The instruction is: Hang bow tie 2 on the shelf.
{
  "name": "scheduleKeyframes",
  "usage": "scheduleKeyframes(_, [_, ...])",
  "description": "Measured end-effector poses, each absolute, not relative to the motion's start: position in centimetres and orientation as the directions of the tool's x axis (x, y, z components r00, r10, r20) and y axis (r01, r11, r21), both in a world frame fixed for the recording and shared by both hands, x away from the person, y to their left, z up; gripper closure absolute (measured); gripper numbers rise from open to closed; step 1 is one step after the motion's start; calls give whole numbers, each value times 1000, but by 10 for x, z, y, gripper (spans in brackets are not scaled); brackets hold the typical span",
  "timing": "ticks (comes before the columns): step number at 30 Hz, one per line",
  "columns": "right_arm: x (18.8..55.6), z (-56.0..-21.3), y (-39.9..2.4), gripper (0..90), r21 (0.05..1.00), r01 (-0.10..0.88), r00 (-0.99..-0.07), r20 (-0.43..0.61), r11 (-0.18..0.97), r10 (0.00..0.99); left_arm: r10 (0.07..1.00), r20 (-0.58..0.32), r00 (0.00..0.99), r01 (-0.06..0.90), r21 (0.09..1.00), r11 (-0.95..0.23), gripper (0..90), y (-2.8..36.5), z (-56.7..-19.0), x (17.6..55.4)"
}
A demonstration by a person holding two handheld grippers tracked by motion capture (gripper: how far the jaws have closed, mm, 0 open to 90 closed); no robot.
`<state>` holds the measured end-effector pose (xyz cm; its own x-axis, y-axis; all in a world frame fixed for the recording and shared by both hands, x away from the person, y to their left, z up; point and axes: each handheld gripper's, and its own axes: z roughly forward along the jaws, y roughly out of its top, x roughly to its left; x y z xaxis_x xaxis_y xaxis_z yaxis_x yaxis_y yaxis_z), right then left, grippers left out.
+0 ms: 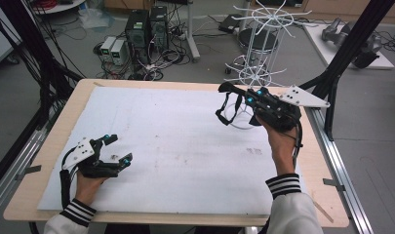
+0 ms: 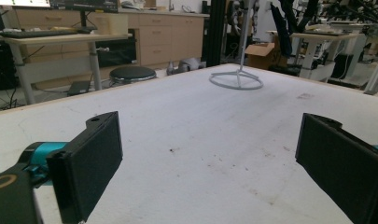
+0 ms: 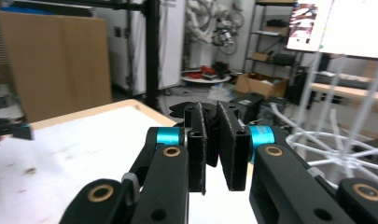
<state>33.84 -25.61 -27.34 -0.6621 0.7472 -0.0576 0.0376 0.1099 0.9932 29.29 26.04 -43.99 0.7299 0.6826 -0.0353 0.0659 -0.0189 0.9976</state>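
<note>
High view: right gripper (image 1: pixel 227 100) holds a black strap (image 1: pixel 226 108), dangling beside the white wire rack (image 1: pixel 257 46) at the tabletop's (image 1: pixel 49 141) far right edge. Left gripper (image 1: pixel 118 148) rests low at near left, well apart.

Left gripper view: jaws wide, nothing between; rack base (image 2: pixel 236 80) far ahead.

Right gripper view: jaws narrow, pinching the strap (image 3: pixel 213 140); rack arms (image 3: pixel 336 140) just right, the nearer hand for hanging.
</note>
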Motion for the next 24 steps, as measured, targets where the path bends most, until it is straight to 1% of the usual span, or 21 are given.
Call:
scheduleKeyframes(8, [346, -271, -264, 827, 995, 49, -620, -39, 88, 784, 690, -16, 724, 43, 999, -22, 77, 261, -443, 291])
scheduleKeyframes(12, [351, -270, -268, 827, 995, 38, -597, -52, 93, 800, 694, -10, 720, 31, 999, -18, 77, 261, -445, 290])
scheduleKeyframes(16, [356, -272, -272, 827, 996, 51, -570, -35, 78, 821, 696, -12, 718, 25, 1000, -9, 77, 262, -449, 289])
scheduleKeyframes(24, [366, -276, -275, 827, 995, 65, -530, -35, 82, 847, 701, -21, 713, 22, 1000, 6, 77, 264, -452, 289])
